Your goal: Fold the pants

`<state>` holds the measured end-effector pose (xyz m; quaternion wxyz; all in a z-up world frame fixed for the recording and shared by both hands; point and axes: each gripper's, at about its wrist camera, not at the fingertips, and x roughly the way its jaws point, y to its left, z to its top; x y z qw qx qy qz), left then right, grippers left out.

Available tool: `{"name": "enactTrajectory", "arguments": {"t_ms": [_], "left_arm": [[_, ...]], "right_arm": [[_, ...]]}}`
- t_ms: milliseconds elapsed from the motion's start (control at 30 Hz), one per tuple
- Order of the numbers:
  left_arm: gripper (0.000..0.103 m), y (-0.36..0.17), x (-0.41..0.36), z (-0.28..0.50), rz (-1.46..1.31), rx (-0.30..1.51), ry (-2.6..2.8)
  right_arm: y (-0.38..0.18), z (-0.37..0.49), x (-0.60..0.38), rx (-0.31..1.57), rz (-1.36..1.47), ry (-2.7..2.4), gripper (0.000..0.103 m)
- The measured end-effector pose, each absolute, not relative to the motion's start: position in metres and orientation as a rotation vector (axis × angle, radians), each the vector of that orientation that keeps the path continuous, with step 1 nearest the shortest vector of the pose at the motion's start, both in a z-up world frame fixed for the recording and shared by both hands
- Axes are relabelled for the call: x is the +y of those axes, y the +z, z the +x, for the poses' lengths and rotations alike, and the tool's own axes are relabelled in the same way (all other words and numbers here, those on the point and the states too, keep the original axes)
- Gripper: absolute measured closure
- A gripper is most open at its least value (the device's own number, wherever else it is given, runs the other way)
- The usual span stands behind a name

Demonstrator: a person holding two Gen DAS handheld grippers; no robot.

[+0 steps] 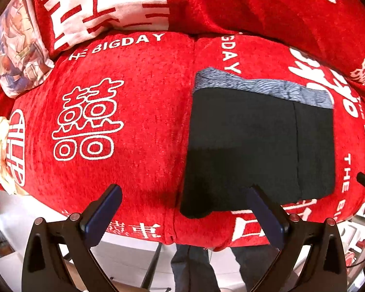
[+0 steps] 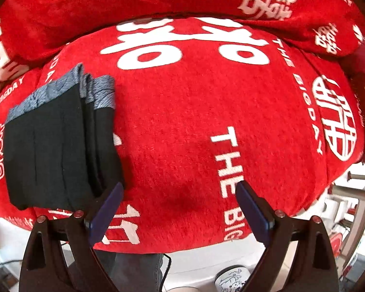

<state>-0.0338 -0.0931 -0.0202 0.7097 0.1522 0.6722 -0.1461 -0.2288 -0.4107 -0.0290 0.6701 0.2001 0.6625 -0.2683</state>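
left gripper [image 1: 184, 199] hanging wide open, empty; folded black pants with grey waistband [image 1: 258, 143] lying flat beyond its right finger | right gripper [image 2: 180, 196] wide open, empty; pants lying beside its left finger

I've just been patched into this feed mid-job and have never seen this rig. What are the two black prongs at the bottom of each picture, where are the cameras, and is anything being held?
No robot arm here: a person carries a two-finger gripper in each hand, with a fisheye camera on each looking along its fingers. The prongs are those fingers. One picture shows the left gripper, the other the right gripper. Both point down at a red sofa cover with white lettering. On it lie the black pants with a grey waistband, folded into a compact rectangle. Both grippers are open and hold nothing.
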Motion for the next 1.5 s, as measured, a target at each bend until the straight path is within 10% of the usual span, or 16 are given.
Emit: {"name": "enactTrajectory", "arguments": {"t_ms": [1500], "left_arm": [[0.0,0.032,-0.124,-0.053,0.412,1.409,-0.362]], "right_arm": [[0.056,-0.153,-0.301,1.428,0.381,-0.45,0.008]]}}
